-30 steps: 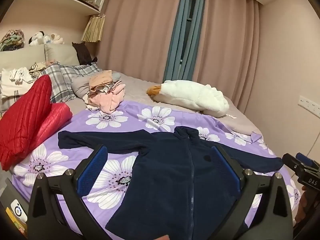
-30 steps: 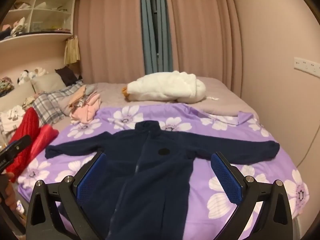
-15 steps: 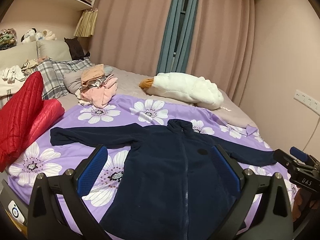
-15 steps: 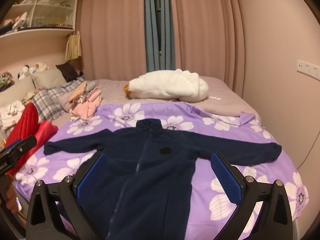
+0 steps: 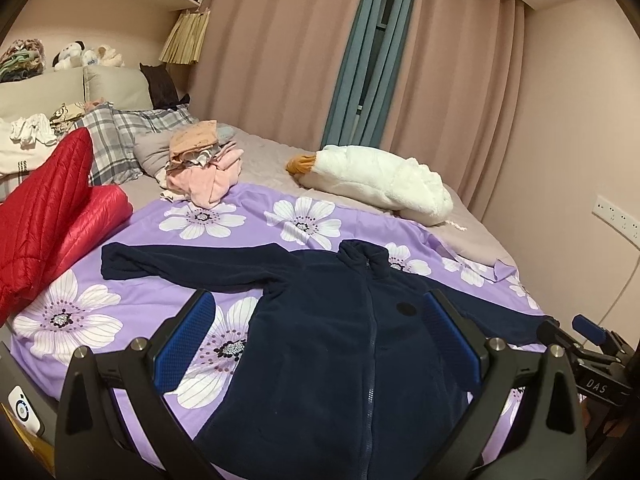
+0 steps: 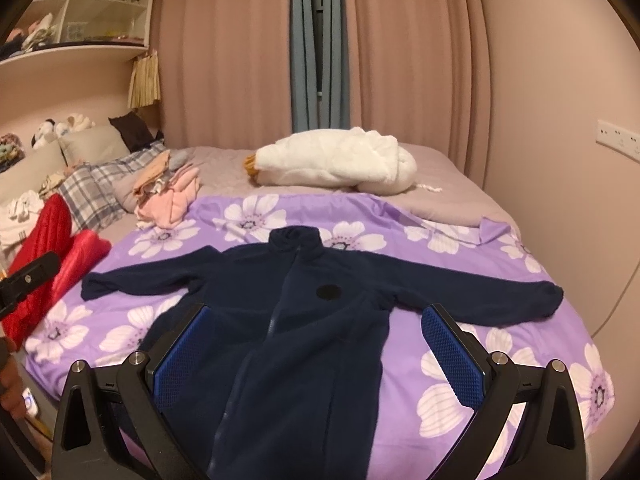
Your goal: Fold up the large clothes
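In the left wrist view, the left hand-held gripper (image 5: 316,334) is seen spread wide and empty at the bottom of the frame, above the dark blue jacket (image 5: 340,344), which is laid flat, zipped, sleeves outstretched, on the purple flowered sheet (image 5: 208,216) at lower centre. A fold could be spoiled if only the thick fleece's top layer is pinched, or if the sheet is caught with it. At the lower right edge, "DAS" can be read on the right hand-held gripper (image 5: 596,360). In the right wrist view, the right hand-held gripper (image 6: 316,334) is likewise parted with nothing held, and the jacket (image 6: 304,320) fills the centre; its far sleeve near the right bed edge could be dragged off. A round chest patch is seen, its writing unreadable.
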A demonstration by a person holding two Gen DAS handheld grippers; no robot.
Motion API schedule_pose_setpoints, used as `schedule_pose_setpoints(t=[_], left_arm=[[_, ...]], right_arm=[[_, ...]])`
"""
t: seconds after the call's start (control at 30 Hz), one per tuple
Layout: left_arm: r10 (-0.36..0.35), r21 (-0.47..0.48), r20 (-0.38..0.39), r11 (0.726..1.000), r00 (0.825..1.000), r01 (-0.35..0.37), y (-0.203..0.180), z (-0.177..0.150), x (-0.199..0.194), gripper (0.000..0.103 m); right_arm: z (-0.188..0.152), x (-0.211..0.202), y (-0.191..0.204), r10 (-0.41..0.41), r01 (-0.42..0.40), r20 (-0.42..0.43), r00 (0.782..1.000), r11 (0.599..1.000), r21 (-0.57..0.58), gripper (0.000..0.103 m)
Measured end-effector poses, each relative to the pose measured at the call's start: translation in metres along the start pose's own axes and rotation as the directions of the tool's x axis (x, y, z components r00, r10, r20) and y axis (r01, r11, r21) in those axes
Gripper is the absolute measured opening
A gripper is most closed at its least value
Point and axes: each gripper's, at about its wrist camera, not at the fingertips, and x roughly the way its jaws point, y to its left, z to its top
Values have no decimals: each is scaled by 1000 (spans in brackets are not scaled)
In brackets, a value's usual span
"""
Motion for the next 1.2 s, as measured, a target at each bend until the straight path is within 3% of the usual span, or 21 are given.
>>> schedule_pose_setpoints(t=[1.2], left_arm=[[20,25,-48,1000,999,-18,-6,-2,13,103]], right_arm=[[6,10,7,27,-27,-26,999,1000,-16,103]])
